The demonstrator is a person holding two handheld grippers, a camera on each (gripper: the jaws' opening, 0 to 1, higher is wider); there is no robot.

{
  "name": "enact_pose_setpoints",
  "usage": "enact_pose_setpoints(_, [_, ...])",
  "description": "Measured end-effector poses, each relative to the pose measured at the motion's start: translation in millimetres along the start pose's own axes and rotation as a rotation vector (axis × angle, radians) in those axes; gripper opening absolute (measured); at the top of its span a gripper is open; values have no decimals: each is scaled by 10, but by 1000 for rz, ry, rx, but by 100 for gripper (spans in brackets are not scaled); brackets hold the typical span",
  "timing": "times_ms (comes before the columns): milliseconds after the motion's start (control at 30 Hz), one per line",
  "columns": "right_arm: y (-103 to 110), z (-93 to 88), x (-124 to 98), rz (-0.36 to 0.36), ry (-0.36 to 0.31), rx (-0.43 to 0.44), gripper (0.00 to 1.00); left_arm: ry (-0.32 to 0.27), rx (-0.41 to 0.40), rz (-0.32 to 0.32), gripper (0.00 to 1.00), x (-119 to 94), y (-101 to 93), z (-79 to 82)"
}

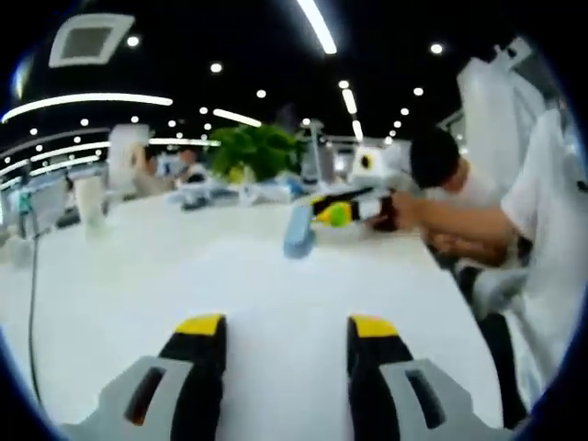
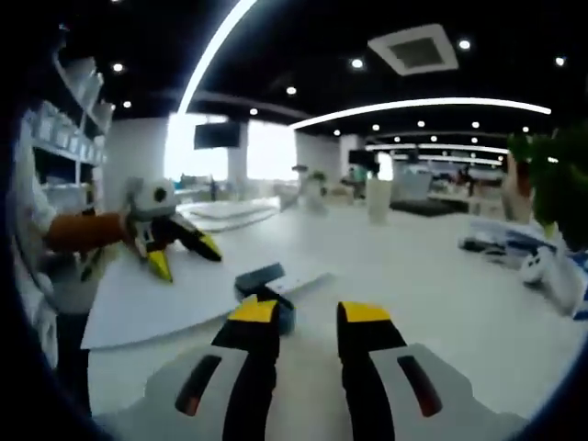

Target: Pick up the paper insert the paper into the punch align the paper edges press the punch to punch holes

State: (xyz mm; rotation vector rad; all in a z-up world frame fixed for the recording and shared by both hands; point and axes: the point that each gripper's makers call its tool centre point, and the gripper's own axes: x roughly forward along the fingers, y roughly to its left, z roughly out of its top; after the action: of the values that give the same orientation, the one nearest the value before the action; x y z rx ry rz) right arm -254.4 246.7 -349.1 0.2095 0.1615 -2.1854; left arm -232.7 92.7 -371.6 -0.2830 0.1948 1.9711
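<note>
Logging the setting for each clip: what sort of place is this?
Probably an open-plan office or lab: long white tables, recessed ceiling lights with a vent, wall shelving, and a potted plant.

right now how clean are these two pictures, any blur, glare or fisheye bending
Left gripper view: soft throughout, the blue punch and the plant smeared, ceiling strip lights blown out, table edge curved by the fisheye. Right gripper view: slightly sharper on the right gripper, bright windows washed out, the long ceiling light bowed into an arc.
</note>
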Motion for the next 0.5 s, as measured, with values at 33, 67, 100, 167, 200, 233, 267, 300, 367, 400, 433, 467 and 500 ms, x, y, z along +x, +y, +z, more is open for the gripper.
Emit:
enact_pose_setpoints(33, [50, -15, -3, 36, 12, -20, 29, 0, -2, 0, 53, -2, 1, 3])
enact_pose_setpoints(67, [75, -26, -4, 56, 19, -30, 29, 0, -3, 1, 53, -2, 0, 5])
enact_pose_setpoints(100, [101, -40, -5, 84, 27, -42, 29, -1, -3, 2, 53, -4, 2, 8])
enact_pose_setpoints(167, [117, -54, 20, 118, 26, -61, 30, -1, -6, 6, 53, -8, 14, 11])
enact_pose_setpoints(200, [121, -57, 32, 130, 28, -55, 31, -1, -7, 10, 53, -8, 26, 10])
enact_pose_setpoints(233, [116, -61, 59, 149, 34, -49, 31, -1, -8, 11, 53, -9, 31, 11])
enact_pose_setpoints(267, [102, -58, 82, 158, 37, -54, 31, -1, -8, 11, 53, -9, 31, 10])
enact_pose_setpoints(300, [83, -50, 107, 164, 38, -57, 32, -1, -9, 13, 53, -9, 31, 12])
enact_pose_setpoints(367, [58, -41, 146, 186, 39, -50, 33, -2, -11, 16, 53, -6, 32, 13])
enact_pose_setpoints(400, [50, -40, 159, 196, 36, -44, 33, -2, -11, 16, 53, -4, 35, 11])
enact_pose_setpoints(433, [46, -37, 174, 204, 34, -39, 33, -3, -10, 16, 53, -6, 36, 12])
enact_pose_setpoints(467, [39, -38, 187, 210, 33, -35, 33, -3, -10, 15, 53, -5, 38, 9])
enact_pose_setpoints(500, [40, -39, 195, 215, 34, -32, 33, -2, -10, 14, 53, -7, 39, 10])
